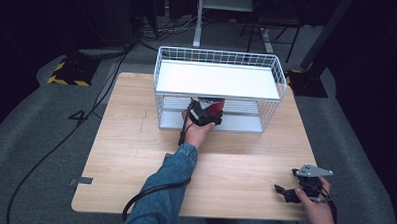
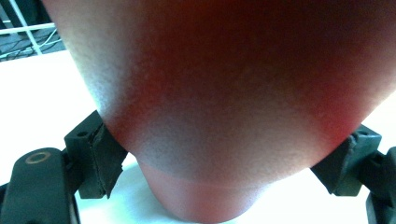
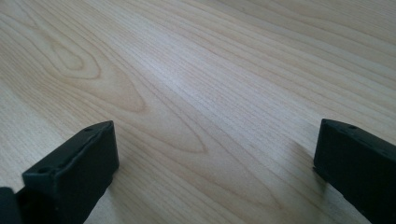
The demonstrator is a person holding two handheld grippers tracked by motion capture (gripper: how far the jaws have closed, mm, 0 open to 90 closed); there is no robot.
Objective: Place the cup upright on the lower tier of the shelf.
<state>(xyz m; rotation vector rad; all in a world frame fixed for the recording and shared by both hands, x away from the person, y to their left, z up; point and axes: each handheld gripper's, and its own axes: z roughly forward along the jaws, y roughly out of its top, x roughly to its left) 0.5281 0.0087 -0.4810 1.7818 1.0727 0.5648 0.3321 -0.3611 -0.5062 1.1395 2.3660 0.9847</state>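
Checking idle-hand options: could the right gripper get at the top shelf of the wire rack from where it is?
Probably yes. The right gripper rests open on the table near its front right corner; the white top shelf is bare, and the table between looks free. The left gripper, holding a red thing, works below that shelf.

The red cup (image 1: 215, 107) in my left claw (image 1: 204, 113) is smooth and matte, tapering to a narrower, paler round end. Close up, its body (image 2: 224, 93) sits pinched between both jaws. It lies tilted at the front opening of the white wire basket (image 1: 218, 56), just under the white shelf, above the desk (image 1: 135, 155).
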